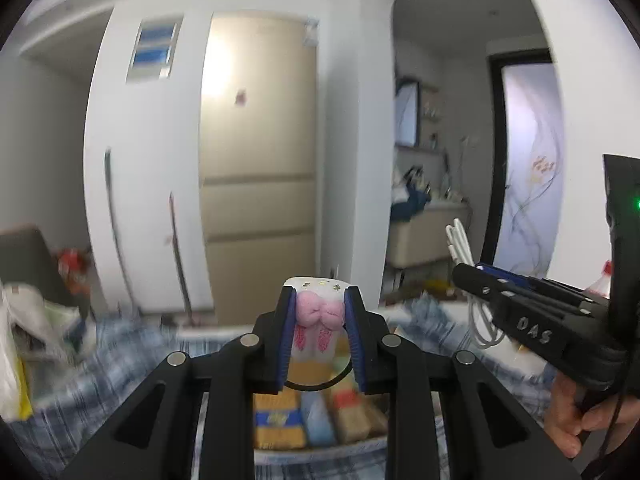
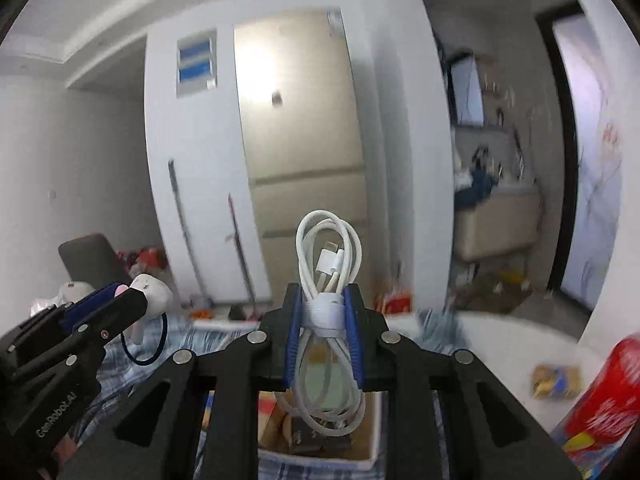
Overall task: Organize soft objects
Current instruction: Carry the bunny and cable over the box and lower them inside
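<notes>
In the left wrist view my left gripper (image 1: 319, 300) is shut on a hair tie with a white plush charm and pink bow (image 1: 320, 312); its black elastic loop (image 1: 320, 386) hangs below the pads. My right gripper (image 2: 322, 300) is shut on a coiled white charging cable (image 2: 328, 248), bound by a pale strap. Both are held in the air side by side. The right gripper (image 1: 466, 274) shows at the right of the left view with the cable (image 1: 458, 236). The left gripper (image 2: 130, 296) with the plush charm (image 2: 154, 292) shows at the left of the right view.
Beneath both grippers stands a white open box (image 2: 372, 440) holding several small packets (image 1: 276, 420), on a blue plaid cloth (image 1: 120, 344). A red can (image 2: 600, 392) and a snack packet (image 2: 556, 380) are at the right, and a plastic bag (image 1: 24, 328) at the left. A hand (image 1: 568, 420) grips the right tool.
</notes>
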Motion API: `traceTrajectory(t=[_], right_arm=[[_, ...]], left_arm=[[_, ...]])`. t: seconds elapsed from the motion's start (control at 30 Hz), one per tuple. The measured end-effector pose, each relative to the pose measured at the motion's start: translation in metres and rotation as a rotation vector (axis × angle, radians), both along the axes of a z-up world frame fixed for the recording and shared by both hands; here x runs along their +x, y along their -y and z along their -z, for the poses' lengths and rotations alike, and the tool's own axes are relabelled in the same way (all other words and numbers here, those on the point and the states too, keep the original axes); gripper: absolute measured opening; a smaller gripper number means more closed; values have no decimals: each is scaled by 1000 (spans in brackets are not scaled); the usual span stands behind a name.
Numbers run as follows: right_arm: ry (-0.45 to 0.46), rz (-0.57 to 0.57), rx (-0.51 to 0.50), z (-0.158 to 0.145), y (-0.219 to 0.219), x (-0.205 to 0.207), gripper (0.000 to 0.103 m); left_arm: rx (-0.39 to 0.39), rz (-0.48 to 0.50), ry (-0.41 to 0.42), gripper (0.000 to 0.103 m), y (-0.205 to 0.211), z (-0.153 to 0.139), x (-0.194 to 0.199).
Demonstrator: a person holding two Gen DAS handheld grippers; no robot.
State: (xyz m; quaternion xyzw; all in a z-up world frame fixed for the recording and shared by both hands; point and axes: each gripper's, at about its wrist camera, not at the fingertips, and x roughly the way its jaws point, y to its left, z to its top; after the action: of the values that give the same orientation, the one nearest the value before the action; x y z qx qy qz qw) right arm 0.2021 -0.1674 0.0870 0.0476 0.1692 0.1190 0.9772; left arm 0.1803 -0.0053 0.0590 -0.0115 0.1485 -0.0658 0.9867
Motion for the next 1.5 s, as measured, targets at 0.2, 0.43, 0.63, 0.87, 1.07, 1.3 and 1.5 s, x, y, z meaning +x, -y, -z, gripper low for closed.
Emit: traceTrajectory(t=[0.2, 0.43, 0.63, 0.87, 1.07, 1.3, 1.5], right_arm=[[-79, -70, -66, 46, -21, 19, 20], [-246, -139, -8, 86, -24, 41, 20], [-357, -188, 91, 107, -17, 57, 20], [-400, -192, 222, 121, -10, 69, 21], [-406, -242, 357, 133, -5, 79, 21], [-433, -210, 322, 145, -11, 85, 21], [-422, -182, 303, 142, -12, 81, 53]], left_arm=[[-6, -18, -151, 26, -15, 49, 36], [2, -1, -285, 26, -23, 93, 61], [-7, 10, -310, 26, -24, 100, 64], [-11, 4, -321, 26, -26, 101, 67], [-16, 7, -339, 26, -25, 105, 69], [-33, -5, -347, 29, -29, 106, 72], [-59, -43, -305, 82, -35, 100, 65]])
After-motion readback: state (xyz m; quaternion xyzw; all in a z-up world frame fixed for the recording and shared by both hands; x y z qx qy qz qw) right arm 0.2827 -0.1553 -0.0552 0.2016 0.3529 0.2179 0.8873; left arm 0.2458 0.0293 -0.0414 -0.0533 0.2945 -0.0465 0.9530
